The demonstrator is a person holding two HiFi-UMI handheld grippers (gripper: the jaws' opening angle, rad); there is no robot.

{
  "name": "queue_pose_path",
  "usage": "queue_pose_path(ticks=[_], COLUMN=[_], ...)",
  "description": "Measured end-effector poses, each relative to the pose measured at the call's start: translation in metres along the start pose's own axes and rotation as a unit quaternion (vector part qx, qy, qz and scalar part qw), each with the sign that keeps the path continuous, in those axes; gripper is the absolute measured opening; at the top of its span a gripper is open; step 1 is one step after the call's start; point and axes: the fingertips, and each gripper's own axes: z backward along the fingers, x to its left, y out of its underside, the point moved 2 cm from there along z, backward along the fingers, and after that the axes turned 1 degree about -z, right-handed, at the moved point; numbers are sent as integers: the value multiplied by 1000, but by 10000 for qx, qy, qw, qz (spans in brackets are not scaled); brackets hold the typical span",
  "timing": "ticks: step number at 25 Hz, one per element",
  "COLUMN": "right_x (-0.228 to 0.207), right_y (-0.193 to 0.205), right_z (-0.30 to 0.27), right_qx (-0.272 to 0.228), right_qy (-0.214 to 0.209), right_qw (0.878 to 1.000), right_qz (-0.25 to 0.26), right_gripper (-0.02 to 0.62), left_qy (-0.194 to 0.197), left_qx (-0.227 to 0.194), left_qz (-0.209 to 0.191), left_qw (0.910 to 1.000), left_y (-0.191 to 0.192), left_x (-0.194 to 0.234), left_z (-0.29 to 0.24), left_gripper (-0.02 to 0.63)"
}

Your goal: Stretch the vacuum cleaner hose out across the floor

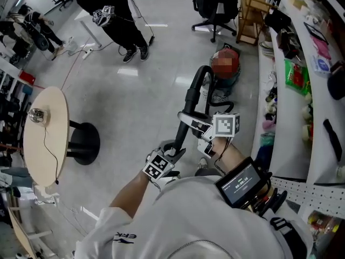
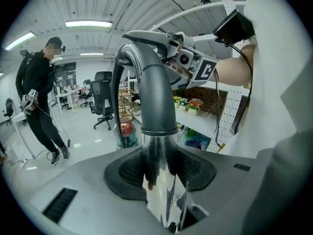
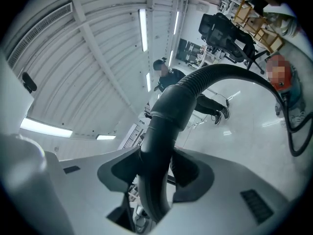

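Observation:
The vacuum cleaner (image 1: 226, 65), a red canister, stands on the floor by the shelves. Its black hose (image 1: 195, 88) rises from it in a bend to the grey handle (image 1: 190, 120). My right gripper (image 1: 197, 127) is shut on that handle; in the right gripper view the jaws (image 3: 156, 177) clamp the dark cuff while the hose (image 3: 230, 72) arcs away to the canister (image 3: 282, 77). Lower down, my left gripper (image 1: 173, 152) is shut on the shiny metal tube (image 2: 157, 180) just below the grey handle (image 2: 149, 77). The tube's lower end is hidden.
A round wooden table (image 1: 46, 131) on a black foot stands at the left. White shelves (image 1: 291, 90) with goods run along the right. A person (image 1: 116, 15) with grippers stands at the far side, near an office chair (image 1: 215, 4) and a wooden chair (image 1: 253, 15).

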Motion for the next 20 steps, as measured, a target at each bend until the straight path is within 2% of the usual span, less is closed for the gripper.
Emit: queue_pose_path(ticks=[11,15,20], right_x=[28,38,55], right_y=[97,132,167], right_z=[-31,-40,-50], right_qx=[-389,-472,-349], right_qy=[663,742,720], right_qw=[9968,9961,9967], right_qz=[203,118,105], right_gripper=[189,189,189], left_qy=[526,650,576], left_qx=[-21,50,52], left_qz=[-212,-254,-210], left_qw=[9984,9975,9981], left_y=[74,99,120], left_x=[-28,-41,-58], left_z=[82,110,138], left_gripper=[155,155,155])
